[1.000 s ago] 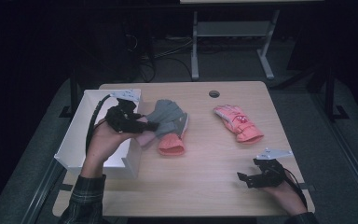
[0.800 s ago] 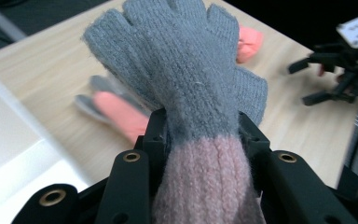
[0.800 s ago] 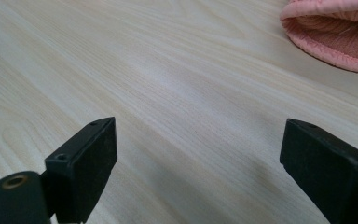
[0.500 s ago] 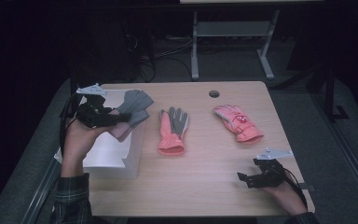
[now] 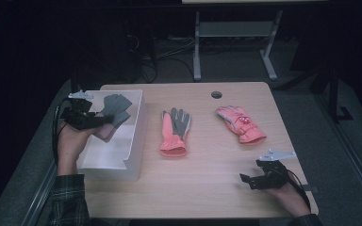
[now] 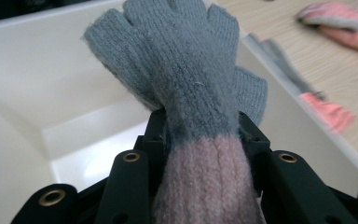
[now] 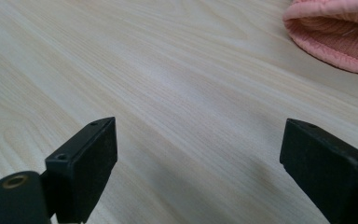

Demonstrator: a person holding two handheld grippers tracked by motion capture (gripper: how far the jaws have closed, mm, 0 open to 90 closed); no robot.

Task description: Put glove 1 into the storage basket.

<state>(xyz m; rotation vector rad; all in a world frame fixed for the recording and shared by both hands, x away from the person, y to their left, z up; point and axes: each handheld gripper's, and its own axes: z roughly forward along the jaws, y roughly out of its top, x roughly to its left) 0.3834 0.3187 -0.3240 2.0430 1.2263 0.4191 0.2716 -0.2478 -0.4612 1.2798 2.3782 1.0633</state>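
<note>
A: Status L side?

B: Left gripper is over the white bin, held by the left hand. Jaws clamped on a knit glove, grey fingers, pink cuff. The left gripper view has the glove pinched at the grey/pink join, fingers sticking up and away from the camera, bin wall behind and below it.

A: Glove touching the bin?

B: Can't tell from the high view. It sits above the far end of the bin interior, near the far rim. Bottom of the bin looks bare in the gripper view, as far as visible.

A: R side?

B: Right gripper low on the table, near front right corner, right hand behind it. Jaws wide apart, nothing between them. The right gripper view has just wood grain between the jaws, plus the edge of a pink cuff top right.

A: Other stuff on the table?

B: Two more gloves. Grey-palm glove with coral cuff flat at table centre, just right of the bin, fingers pointing to the far edge. Pink glove further right, lying angled, well apart from the right gripper. Dark round hole in the tabletop near the far edge.
</note>
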